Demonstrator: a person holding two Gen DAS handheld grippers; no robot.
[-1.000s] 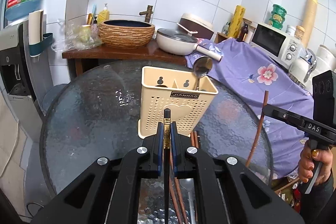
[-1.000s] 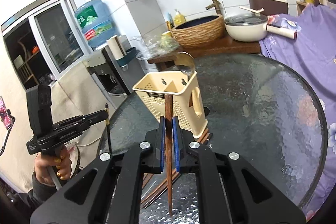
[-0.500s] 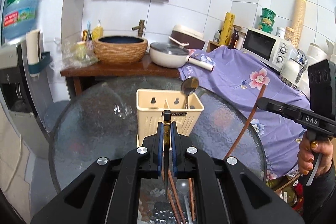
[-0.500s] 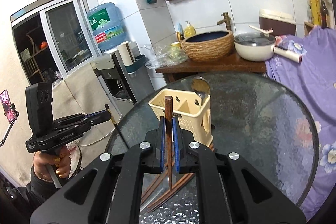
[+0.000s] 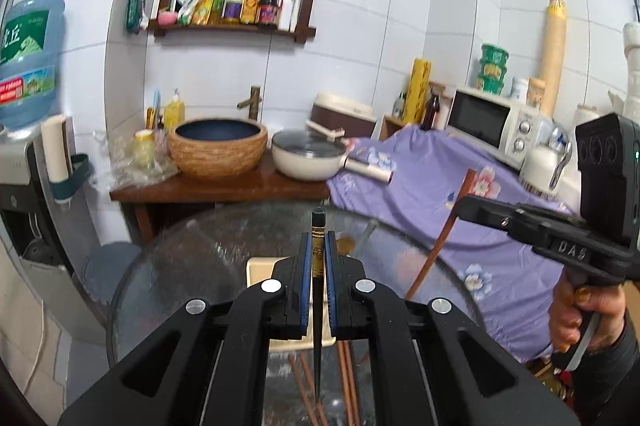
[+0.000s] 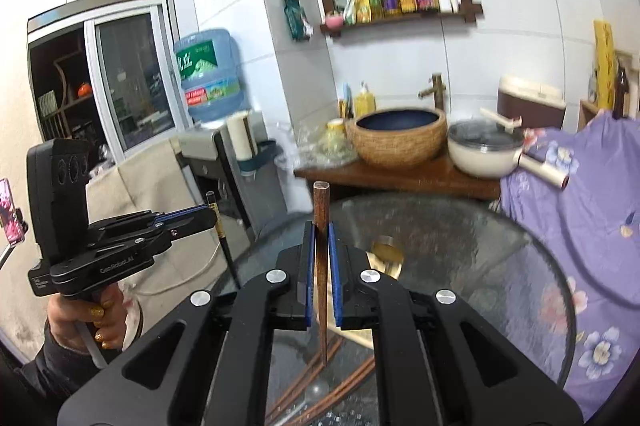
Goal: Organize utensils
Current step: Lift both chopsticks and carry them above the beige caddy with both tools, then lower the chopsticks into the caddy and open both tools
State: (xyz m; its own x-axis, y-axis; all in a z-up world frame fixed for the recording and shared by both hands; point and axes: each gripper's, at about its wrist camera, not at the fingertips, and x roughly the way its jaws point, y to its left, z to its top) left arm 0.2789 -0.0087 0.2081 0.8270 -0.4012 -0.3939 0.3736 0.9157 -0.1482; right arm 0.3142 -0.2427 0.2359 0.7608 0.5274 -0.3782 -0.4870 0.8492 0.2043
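Note:
My left gripper [image 5: 317, 246] is shut on a black chopstick [image 5: 318, 226] with a gold band, held upright above the table. My right gripper [image 6: 320, 238] is shut on a brown wooden chopstick [image 6: 321, 210], also upright; it shows in the left wrist view [image 5: 460, 206] at the right. The cream utensil holder [image 5: 258, 268] stands on the glass table, mostly hidden behind my left fingers, with a spoon [image 6: 387, 251] standing in it. Several brown chopsticks [image 6: 320, 382] and a spoon lie on the glass below the grippers.
The round glass table [image 6: 500, 266] is below both grippers. Behind it a wooden counter [image 5: 224, 186] holds a woven basin [image 5: 218, 146] and a white pot [image 5: 308, 158]. A purple flowered cloth [image 5: 420, 178] and a microwave [image 5: 492, 122] are at the right, a water dispenser [image 5: 28, 66] at the left.
Both grippers have risen well above the table with their chopsticks. The utensil holder has dropped low in both views and is now mostly hidden behind the fingers.

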